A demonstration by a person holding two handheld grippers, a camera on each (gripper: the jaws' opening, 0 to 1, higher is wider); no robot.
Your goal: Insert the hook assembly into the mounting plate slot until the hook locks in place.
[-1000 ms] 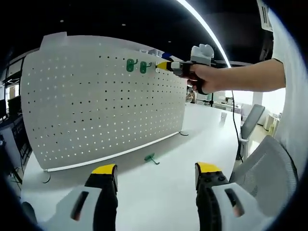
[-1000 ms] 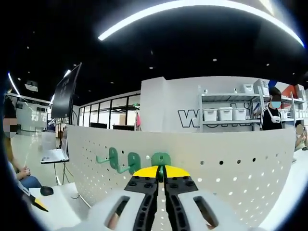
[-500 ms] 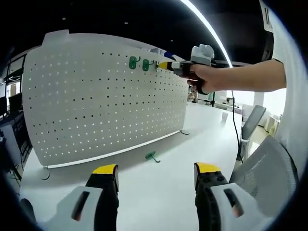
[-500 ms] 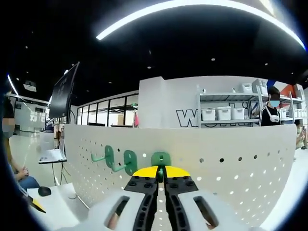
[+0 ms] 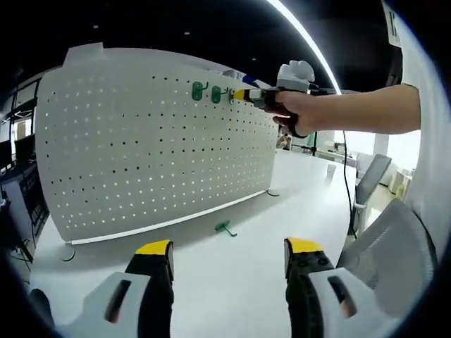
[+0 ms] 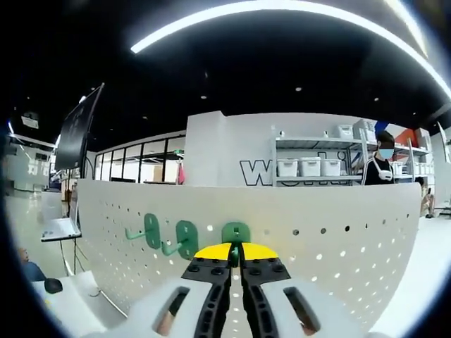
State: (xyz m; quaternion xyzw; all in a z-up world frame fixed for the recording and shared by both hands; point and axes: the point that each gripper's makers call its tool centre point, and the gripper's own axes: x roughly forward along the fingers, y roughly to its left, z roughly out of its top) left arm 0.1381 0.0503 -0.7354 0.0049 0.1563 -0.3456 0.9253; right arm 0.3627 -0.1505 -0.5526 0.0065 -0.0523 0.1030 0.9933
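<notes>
Left gripper view: left tongs released, hovering over white desk; spare green plastic hook lying at 12 o'clock of them, before white perforated pegboard panel.

Right gripper view: right tongs clenched on green hook assembly against pegboard, two mounted green hooks at 9 o'clock.

Lit from overhead by a long ceiling strip light, bent into a bright arc by the fisheye lens. Ceiling dark otherwise, with a few small spot lamps. White pegboard evenly bright, its holes glowing where daylight came through from behind. Overexposed, washed-out window area on the right of the left gripper view. Soft, faint shadows on the white table. Straight edges curved strongly toward the borders. Centre sharp; background shelves slightly soft.
</notes>
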